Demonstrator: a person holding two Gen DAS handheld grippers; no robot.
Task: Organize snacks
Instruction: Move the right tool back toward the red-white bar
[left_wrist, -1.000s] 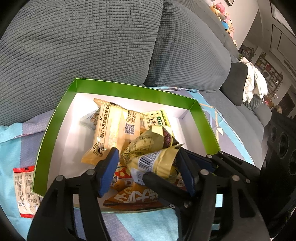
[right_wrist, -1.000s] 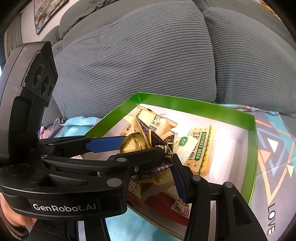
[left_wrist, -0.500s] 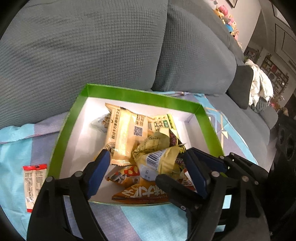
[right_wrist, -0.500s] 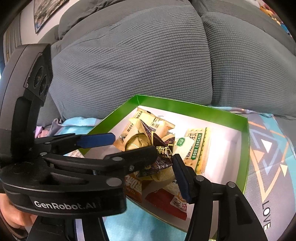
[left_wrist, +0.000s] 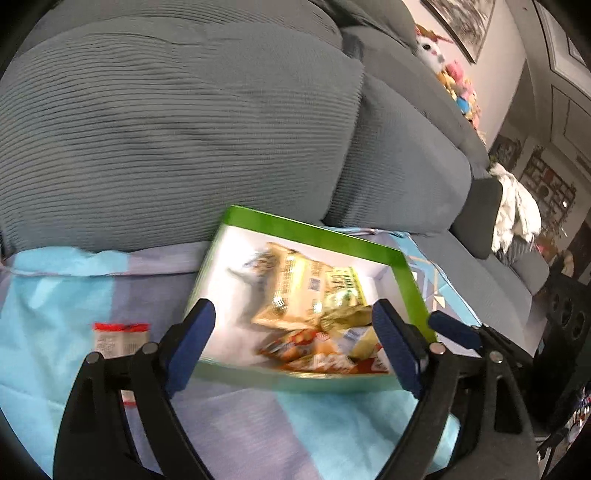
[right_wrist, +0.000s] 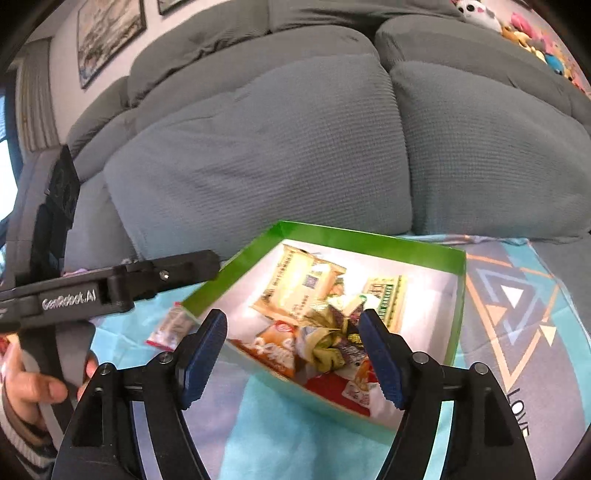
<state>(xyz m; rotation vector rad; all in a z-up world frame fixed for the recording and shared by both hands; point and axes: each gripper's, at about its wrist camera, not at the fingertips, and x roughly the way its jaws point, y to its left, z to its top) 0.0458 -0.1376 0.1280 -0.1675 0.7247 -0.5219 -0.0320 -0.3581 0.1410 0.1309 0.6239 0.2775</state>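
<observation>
A green-rimmed box (left_wrist: 314, 229) (right_wrist: 369, 234) with a white inside lies on the sofa cloth and holds several snack packets, among them a crumpled gold wrapper (left_wrist: 343, 314) (right_wrist: 325, 347), a yellow packet (right_wrist: 295, 288) and a green cracker pack (right_wrist: 384, 299). My left gripper (left_wrist: 291, 343) hangs above the box's near edge, its jaws opening, nothing between them. Above the box's near corner my right gripper (right_wrist: 291, 354) is opening too, and it is empty. A red-and-white packet (left_wrist: 118, 338) (right_wrist: 170, 328) lies on the cloth left of the box.
Grey sofa back cushions (right_wrist: 295, 147) rise right behind the box. The patterned blue cloth (right_wrist: 517, 314) covers the seat. The left gripper's body (right_wrist: 110, 288) and a hand (right_wrist: 29, 387) show at the left of the right wrist view. Plush toys (left_wrist: 458, 88) sit on the sofa back.
Both grippers let go of the gold wrapper, which now lies in the box. Both opened wide and drew back and up; the left one swung to the left.
</observation>
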